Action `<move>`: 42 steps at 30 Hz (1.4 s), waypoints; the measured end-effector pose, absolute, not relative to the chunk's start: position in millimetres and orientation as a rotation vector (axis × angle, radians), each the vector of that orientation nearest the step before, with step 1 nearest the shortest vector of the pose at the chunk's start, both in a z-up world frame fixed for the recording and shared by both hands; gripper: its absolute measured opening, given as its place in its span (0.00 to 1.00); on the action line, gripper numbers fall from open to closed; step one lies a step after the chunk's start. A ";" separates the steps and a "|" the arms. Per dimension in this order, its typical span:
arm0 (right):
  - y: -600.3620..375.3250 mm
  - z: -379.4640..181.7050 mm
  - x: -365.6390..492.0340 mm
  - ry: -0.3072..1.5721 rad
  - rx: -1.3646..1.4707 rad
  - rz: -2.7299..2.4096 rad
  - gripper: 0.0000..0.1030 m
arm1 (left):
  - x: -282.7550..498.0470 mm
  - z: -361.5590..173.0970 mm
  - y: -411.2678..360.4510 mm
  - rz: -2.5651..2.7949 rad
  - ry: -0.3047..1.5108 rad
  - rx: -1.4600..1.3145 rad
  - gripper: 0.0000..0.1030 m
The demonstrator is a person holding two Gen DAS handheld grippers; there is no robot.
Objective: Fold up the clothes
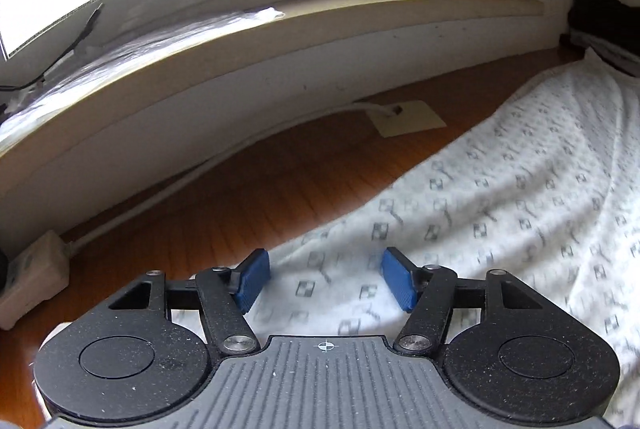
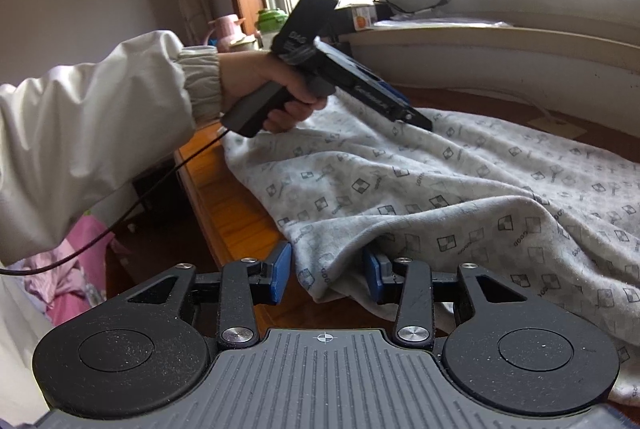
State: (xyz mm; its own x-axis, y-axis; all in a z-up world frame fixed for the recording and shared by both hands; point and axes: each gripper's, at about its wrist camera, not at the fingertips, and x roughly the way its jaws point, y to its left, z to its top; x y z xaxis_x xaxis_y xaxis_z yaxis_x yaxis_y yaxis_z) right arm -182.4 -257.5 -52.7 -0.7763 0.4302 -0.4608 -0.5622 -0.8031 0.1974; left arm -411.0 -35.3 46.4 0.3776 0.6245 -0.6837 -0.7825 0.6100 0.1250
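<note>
We are seeing a soft, matt cloth garment (image 2: 460, 189), pale grey with a printed pattern, lying on a glossy, fine-grained wooden table (image 1: 280, 181); we are noting matt black plastic, dust-speckled, on the right gripper (image 2: 328, 277), with ribbed blue pads (image 2: 282, 271) and shiny metal pivot pins; the sleeve (image 2: 100, 149) is looking smooth, faintly sheened fabric; the windowsill (image 1: 360, 17) is looking matt.

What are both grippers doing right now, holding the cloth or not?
Left gripper: open above the printed cloth, gripping nothing.
Right gripper: open, a fold of the cloth between its fingers, not pinched.
</note>
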 end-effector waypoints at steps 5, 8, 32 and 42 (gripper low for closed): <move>-259.0 -55.0 -180.5 0.449 -0.517 2.501 0.15 | -401.4 54.7 -29.2 0.897 0.758 -0.188 0.03; -261.7 -55.3 -176.6 0.484 -0.485 2.541 0.06 | -401.6 72.7 -21.4 0.973 0.684 -0.177 0.02; -260.8 -54.2 -161.3 0.524 -0.455 2.473 0.30 | -577.5 75.6 -54.4 1.268 0.676 -0.452 0.16; -266.3 -53.8 -153.5 0.539 -0.444 2.466 0.30 | -546.2 114.5 -51.5 1.431 0.633 -0.292 0.41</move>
State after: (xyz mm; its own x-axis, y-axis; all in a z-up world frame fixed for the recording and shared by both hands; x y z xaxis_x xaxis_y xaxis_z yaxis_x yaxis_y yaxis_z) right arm -153.5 -266.3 -53.8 -0.7822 0.4589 -0.4215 -0.5929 -0.7561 0.2771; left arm -546.2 -51.5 114.5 0.0137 0.8243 -0.5659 -0.9734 0.1405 0.1811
